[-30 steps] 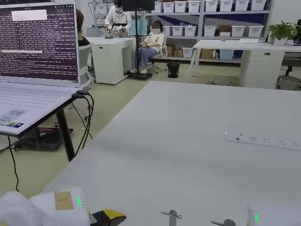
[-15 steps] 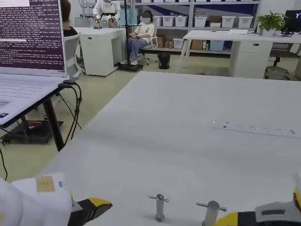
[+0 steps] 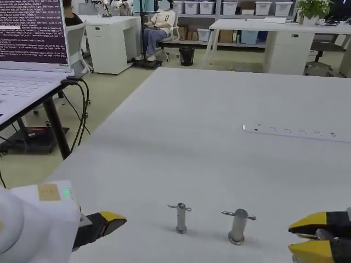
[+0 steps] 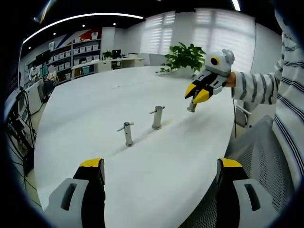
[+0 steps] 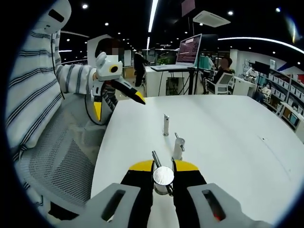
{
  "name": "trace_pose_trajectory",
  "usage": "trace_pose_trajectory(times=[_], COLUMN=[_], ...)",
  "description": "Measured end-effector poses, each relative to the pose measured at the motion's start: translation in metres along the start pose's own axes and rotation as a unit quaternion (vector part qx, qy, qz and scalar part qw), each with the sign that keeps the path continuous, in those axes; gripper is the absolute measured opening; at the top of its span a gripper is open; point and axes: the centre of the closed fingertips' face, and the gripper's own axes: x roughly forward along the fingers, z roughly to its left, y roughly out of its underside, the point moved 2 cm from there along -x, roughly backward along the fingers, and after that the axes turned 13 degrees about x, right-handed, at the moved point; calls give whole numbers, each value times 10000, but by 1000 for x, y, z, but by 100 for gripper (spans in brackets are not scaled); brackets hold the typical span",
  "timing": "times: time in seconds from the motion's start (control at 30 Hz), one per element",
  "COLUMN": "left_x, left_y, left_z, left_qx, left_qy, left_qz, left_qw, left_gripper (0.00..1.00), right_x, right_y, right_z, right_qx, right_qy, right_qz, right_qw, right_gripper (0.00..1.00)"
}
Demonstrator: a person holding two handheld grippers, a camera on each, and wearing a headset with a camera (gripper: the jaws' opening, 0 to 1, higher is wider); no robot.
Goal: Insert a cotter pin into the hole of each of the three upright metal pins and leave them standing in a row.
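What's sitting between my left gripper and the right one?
Two upright metal pins, each with a cotter pin through it, stand between left gripper and right gripper, in the left gripper view.

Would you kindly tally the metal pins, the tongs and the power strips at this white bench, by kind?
Metal pins: 3, two standing free, one held in the right tongs.
Tongs: 2, the left tongs and the right tongs.
Power strip: 1.
Total: 6.
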Motion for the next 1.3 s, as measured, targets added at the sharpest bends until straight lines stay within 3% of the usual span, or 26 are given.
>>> trace_pose_trajectory(times=[0.2,0.53,0.7,1.17,1.3], left_x=[0,-1,-2,-2,-2], left_y=[1,-3,-5,-1,-1], left_z=[-2,-1,-2,-2,0], left_qx=[-43,-106,-140,-141,-146], left_qy=[9,1,15,-12,-54], left_qz=[51,61,36,86,79], left_qw=[10000,9999,9999,9999,9998], left_gripper=[97,96,96,96,96], right_x=[-4,5,12,25,28], right_y=[10,21,23,27,32], right_z=[-27,-56,-60,-51,-52], right_qx=[197,504,569,744,647], right_qy=[280,723,861,752,814], right_qz=[34,146,190,114,250], right_qw=[9994,9960,9945,9943,9943], right_gripper=[9,9,9,10,10])
